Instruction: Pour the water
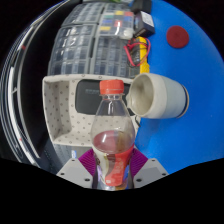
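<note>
Blue covers the counter (185, 80) ahead of you, with a white tray (68, 108) lying on it beside a white cup (158, 96) tipped on its side, mouth toward the bottle. Beyond them sits a grey keyboard-like slab (90, 40) and some clutter too small to name. Your tool (112, 170) is pinching the clear bottle (112, 135), pink pads (92, 160) pressed on both sides. Its red cap (113, 88) looks to be on and the bottle upright, so pouring seems not yet begun: uncapping, righting the cup and tilting remain.
</note>
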`<state>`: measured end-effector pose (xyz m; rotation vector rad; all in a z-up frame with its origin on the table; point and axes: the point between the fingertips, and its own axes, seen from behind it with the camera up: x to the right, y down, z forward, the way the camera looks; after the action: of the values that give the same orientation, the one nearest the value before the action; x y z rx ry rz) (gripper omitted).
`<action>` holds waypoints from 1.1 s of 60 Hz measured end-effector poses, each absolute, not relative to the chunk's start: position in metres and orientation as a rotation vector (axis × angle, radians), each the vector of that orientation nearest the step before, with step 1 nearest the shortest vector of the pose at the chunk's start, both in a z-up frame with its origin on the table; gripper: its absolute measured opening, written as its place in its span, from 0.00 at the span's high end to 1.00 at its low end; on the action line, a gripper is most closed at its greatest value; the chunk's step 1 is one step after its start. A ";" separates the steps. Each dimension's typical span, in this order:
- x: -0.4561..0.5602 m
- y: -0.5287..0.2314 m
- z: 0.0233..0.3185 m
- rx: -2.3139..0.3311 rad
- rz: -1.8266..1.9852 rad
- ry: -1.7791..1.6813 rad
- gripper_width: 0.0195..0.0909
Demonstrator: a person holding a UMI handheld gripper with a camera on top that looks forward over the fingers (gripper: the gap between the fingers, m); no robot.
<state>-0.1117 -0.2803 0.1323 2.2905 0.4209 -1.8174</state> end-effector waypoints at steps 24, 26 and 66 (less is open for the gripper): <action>-0.128 -0.286 0.158 2.061 -1.616 -0.026 0.70; -0.128 -0.287 0.158 2.058 -1.610 -0.026 0.70; -0.121 -0.113 0.266 2.428 -2.228 1.859 0.70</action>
<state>-0.1211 -0.1132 0.2656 2.4278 1.8595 -2.2281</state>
